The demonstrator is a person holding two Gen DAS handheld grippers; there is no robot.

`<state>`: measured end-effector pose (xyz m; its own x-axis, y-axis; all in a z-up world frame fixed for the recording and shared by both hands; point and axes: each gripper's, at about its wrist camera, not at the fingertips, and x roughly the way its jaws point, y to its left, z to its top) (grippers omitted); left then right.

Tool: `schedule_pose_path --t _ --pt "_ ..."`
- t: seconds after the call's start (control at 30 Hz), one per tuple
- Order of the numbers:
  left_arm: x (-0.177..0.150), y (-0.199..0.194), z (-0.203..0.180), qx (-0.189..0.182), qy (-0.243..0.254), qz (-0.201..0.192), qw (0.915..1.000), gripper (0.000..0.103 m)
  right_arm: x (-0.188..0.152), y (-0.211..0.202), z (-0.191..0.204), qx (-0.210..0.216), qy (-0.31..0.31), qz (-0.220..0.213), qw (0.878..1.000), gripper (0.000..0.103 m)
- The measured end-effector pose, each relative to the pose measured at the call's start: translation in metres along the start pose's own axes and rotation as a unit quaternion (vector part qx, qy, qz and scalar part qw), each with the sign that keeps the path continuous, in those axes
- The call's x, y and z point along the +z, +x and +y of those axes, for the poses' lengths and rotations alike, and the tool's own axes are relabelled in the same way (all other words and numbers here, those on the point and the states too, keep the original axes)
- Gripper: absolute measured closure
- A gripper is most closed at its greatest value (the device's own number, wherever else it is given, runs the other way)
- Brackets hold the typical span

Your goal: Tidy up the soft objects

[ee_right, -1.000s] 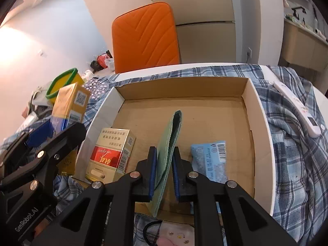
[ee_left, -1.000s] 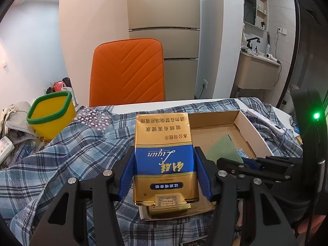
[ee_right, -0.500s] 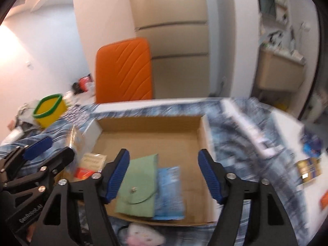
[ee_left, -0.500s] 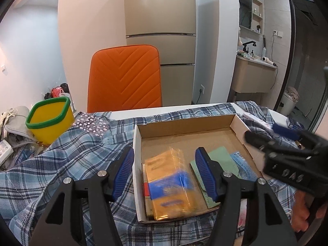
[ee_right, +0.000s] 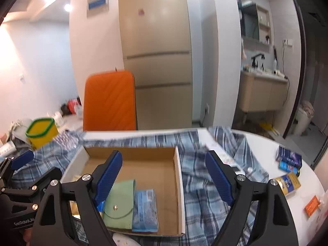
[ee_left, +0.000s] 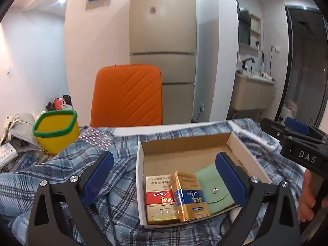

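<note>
While my left claw (ee_left: 164,181) and right claw (ee_right: 164,177) are opening with nothing between them, the gold and blue paper pack (ee_left: 189,196) and soft green snap pouch (ee_right: 119,202) lie side by side in the brown cardboard box (ee_right: 177,186), I think to stay tidy

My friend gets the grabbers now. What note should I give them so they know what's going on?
Left gripper: jaws opening, nothing between the pads.
Right gripper: jaws opening too, nothing held.
In the cardboard box, along its near edge: red-and-gold pack, blue-and-gold pack leaning on it, green snap pouch, blue packet.
Done: those four things are in the box.
Left: out on the white table to the right sit some small blue boxes, another blue-and-gold pack and an orange item. They likely go in next, if they count as soft things.
</note>
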<state>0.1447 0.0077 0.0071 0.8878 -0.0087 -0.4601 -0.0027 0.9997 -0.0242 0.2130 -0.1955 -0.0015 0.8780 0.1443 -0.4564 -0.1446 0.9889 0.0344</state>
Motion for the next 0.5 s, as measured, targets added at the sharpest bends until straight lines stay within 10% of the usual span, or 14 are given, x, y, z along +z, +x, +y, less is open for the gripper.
schedule_pose_path --t 0.5 --pt "-0.016 -0.107 -0.014 0.022 0.042 -0.132 0.9901 0.001 -0.003 -0.117 0.003 -0.049 -0.022 -0.144 0.988 0.000"
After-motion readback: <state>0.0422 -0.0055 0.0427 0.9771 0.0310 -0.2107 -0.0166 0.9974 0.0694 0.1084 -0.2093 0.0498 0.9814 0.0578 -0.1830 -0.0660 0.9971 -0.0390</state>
